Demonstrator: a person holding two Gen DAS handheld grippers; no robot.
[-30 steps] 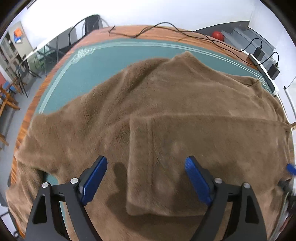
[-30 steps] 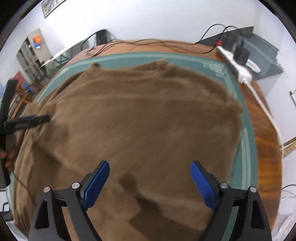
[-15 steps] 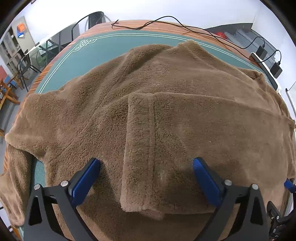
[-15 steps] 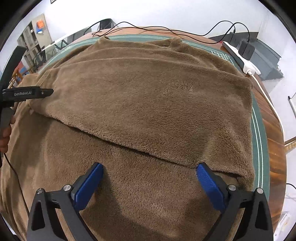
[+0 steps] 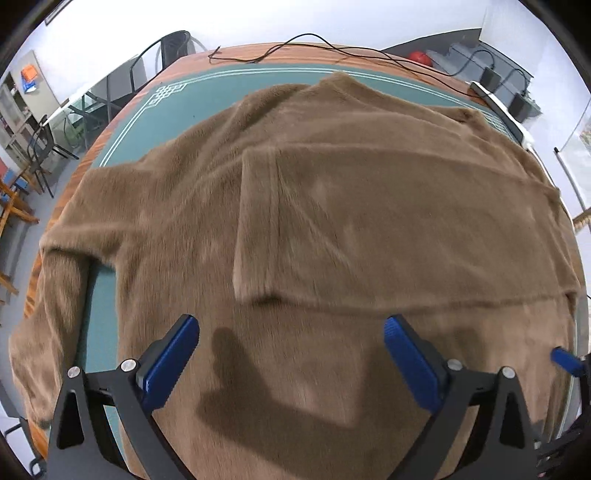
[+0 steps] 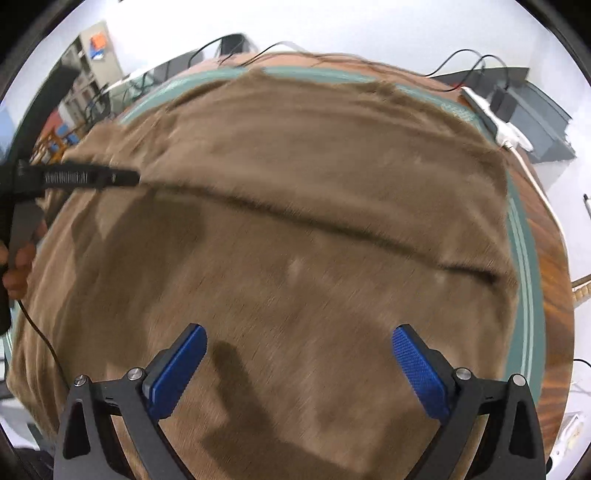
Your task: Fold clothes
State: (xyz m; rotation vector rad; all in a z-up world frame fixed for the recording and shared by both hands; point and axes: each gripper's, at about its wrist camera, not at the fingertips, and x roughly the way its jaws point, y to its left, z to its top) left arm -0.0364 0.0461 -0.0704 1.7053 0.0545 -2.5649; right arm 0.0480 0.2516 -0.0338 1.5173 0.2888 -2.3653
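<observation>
I'm working in what looks like an office or meeting room turned into a recording space — plain white walls (image 5: 332, 18) and a grey floor (image 5: 22, 236). My bench (image 5: 258, 51) is a big wooden one topped with a green mat (image 5: 147, 110) with white border lines. Black cables (image 5: 314, 44) trail across its far edge to a white power strip (image 6: 495, 122) with adapters plugged in. Off to the side stand black chairs (image 5: 48, 147) and a shelving cabinet (image 5: 14, 103) — office furniture, nothing domestic.
</observation>
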